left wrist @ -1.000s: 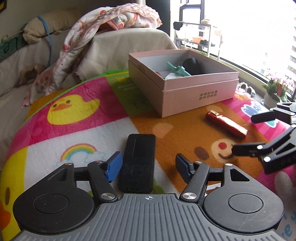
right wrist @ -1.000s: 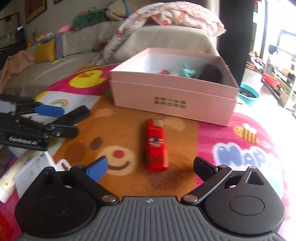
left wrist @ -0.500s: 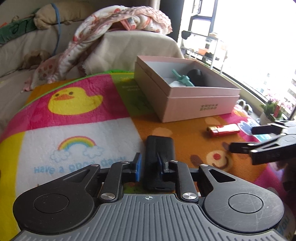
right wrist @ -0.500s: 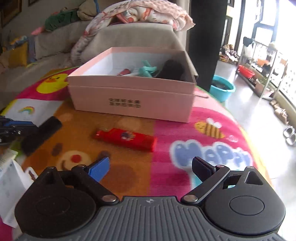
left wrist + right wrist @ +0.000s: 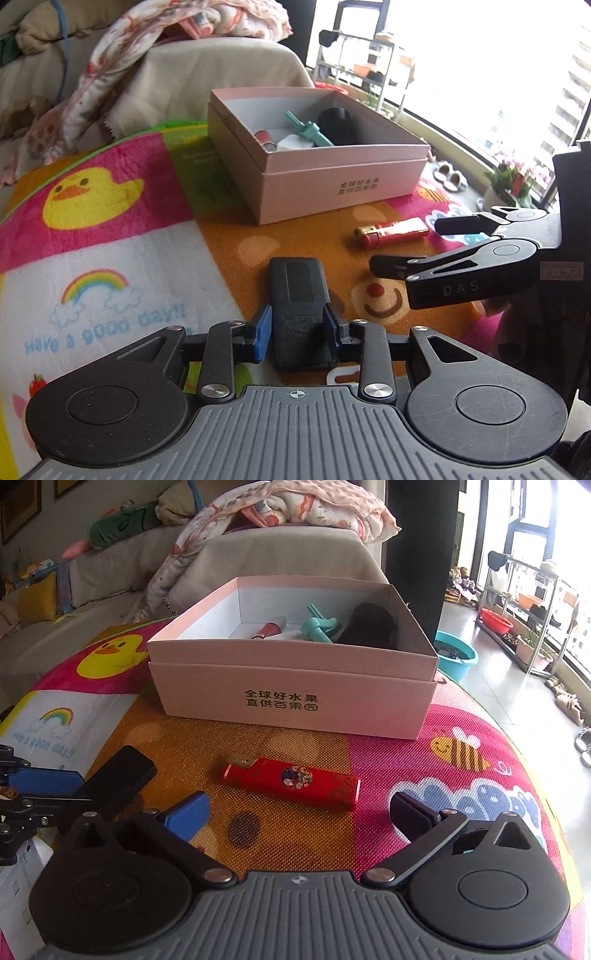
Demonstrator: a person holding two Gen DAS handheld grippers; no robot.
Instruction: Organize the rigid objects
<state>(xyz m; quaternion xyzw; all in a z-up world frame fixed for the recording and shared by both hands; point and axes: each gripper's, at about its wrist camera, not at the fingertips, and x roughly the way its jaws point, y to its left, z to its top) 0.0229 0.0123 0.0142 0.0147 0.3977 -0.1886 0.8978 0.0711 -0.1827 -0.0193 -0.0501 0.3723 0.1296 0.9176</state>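
Observation:
A black flat device (image 5: 297,291) lies on the colourful play mat (image 5: 110,240), its near end between the blue pads of my left gripper (image 5: 295,328). Those jaws are opening; the left pad stands a little off the device's edge. To its right lies a red lighter (image 5: 291,781), crosswise just ahead of my right gripper (image 5: 295,812), whose jaws are opening, wide apart with nothing between them. From the left wrist view the right gripper (image 5: 406,243) reaches in beside the lighter (image 5: 391,232). The open pink box (image 5: 295,701) behind holds a teal plastic piece (image 5: 319,626), a black object and a red-capped tube.
A cloth-covered sofa (image 5: 277,557) with a patterned blanket rises behind the box. White packaging (image 5: 18,878) lies at the mat's near left. The mat's right edge (image 5: 517,738) drops to the floor, with a teal basin (image 5: 456,657) and a metal rack beyond.
My left jaws came in from wide apart to either side of the black device. The right gripper swung round, so the lighter now lies crosswise in front of it instead of lengthwise.

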